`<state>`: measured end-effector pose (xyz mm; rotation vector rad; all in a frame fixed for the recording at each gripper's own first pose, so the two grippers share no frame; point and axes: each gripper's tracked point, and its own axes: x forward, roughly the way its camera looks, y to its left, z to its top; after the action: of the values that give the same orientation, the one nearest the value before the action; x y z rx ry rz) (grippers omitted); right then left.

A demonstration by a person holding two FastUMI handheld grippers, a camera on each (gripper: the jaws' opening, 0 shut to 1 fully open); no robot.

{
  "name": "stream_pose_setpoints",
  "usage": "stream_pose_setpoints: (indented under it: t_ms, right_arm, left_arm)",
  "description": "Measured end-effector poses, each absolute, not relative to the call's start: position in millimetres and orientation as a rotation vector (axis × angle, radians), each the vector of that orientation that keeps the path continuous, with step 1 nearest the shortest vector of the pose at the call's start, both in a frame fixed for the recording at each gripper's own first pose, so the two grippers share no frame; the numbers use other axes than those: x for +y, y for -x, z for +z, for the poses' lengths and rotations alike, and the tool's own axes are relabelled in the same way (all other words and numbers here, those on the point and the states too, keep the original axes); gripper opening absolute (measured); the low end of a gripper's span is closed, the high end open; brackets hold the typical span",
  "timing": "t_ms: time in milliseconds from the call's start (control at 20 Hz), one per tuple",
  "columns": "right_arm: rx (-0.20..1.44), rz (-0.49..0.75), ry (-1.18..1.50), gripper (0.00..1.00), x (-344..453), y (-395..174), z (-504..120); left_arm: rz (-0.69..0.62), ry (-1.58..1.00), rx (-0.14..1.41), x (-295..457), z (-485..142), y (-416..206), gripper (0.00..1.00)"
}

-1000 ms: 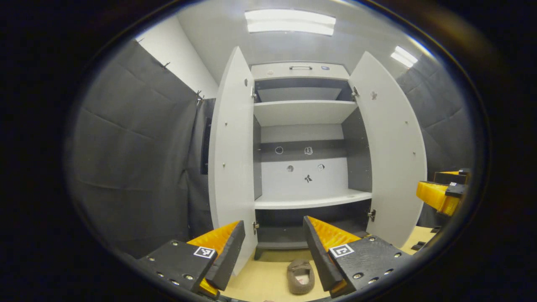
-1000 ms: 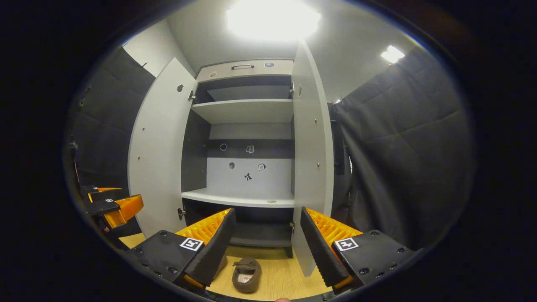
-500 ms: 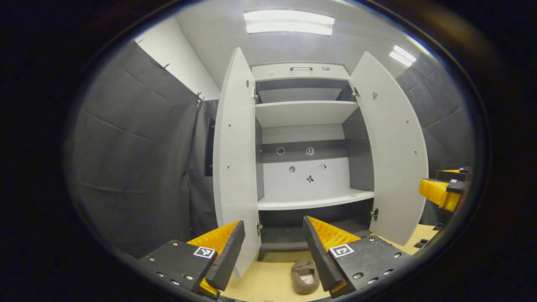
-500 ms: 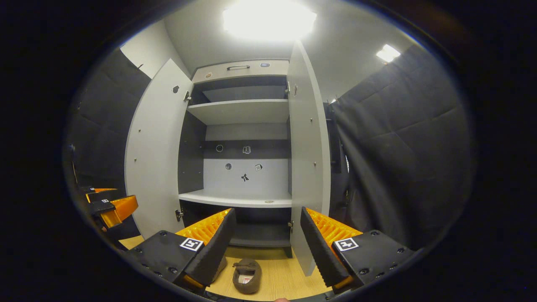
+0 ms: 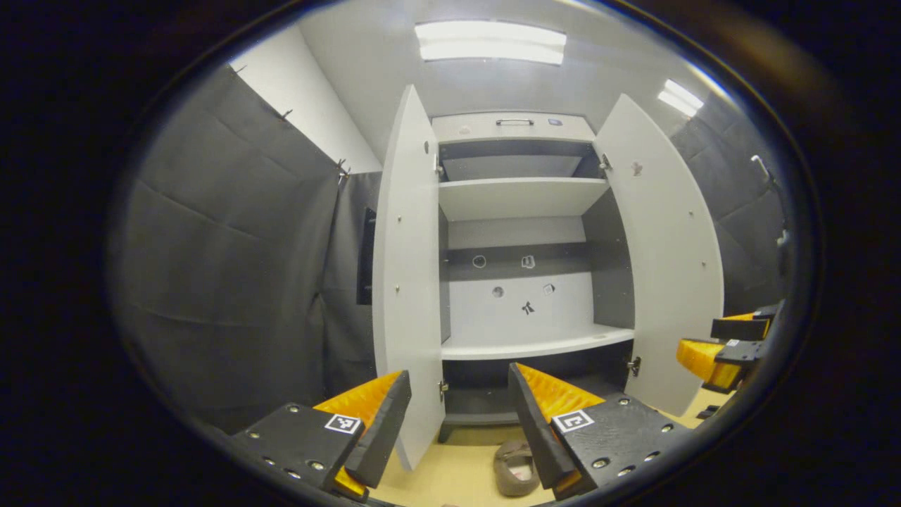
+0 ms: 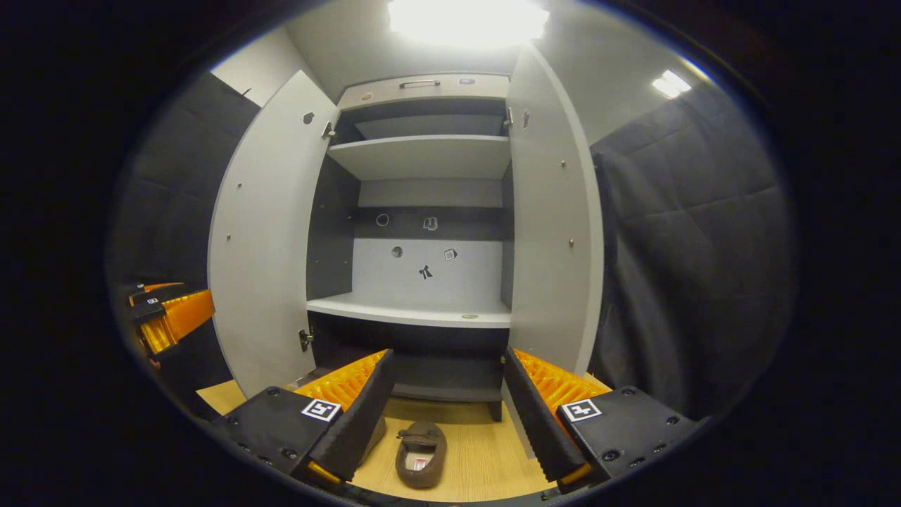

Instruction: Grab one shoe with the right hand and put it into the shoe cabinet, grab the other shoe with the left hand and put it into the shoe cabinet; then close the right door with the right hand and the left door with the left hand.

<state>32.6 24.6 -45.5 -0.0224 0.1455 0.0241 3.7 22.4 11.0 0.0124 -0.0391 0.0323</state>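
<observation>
My right hand-held gripper (image 6: 443, 415) hangs apart, empty, above the shoe (image 6: 420, 454) on the floor. I should drop straight, straddling its sides. My left hand-held gripper (image 5: 457, 422) is apart too.

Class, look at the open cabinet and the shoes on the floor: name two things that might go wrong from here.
1. The right hand-held gripper is open above a brown shoe; a second shoe lies half hidden behind one finger, so the grasp may nudge it.
2. The right door hangs open beside the reach path and might get bumped.
</observation>
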Motion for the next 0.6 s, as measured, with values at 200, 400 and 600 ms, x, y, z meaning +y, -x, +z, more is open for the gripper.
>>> stream_pose_setpoints:
  t_ms: [200,400,600]
  right_arm:
    - [0.247,0.073,0.023,0.98,44.0,-59.9,-88.6]
    - [0.383,0.112,0.038,0.98,56.3,-79.0,-140.1]
    - [0.51,0.158,0.041,0.98,68.0,-87.0,-187.5]
  left_arm:
    - [0.051,-0.023,-0.031,30.6,6.0,-19.4,0.82]
    - [0.059,-0.015,-0.009,33.1,-7.4,-32.6,0.82]
    - [0.058,-0.013,0.016,32.2,-19.0,-46.2,0.82]
